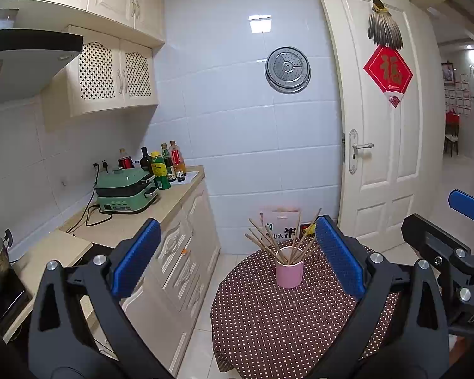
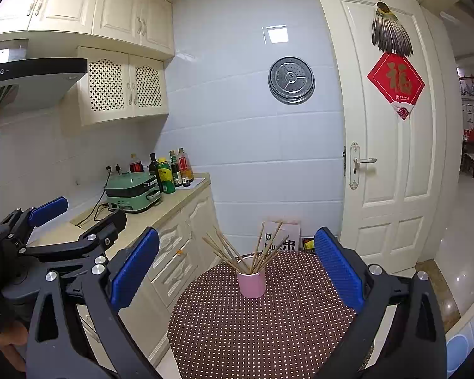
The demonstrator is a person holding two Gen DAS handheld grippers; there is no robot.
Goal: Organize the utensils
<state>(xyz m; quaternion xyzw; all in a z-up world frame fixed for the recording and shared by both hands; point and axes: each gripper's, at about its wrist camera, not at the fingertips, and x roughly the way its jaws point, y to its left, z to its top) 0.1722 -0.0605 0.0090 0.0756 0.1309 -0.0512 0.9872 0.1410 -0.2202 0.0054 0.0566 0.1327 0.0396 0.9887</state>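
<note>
- Cup [image 1: 289,274] stands on the table [image 1: 268,322], toward its far edge.
- Chopsticks [image 1: 278,240] stand in the cup.
- Bag [image 1: 279,227] leans behind the table, against the wall.
- Counter [image 1: 136,221] runs left of the table.
- Door [image 1: 385,126] stands behind, right.

Gold 福 on red door hanging [image 2: 396,79], 米 on white bag [image 2: 282,240]

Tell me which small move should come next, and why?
Probably bring the right gripper forward toward the chopsticks. They stand splayed in the pink cup on the dotted table, and both grippers, including the left gripper, are open, empty, and short of them.
</note>
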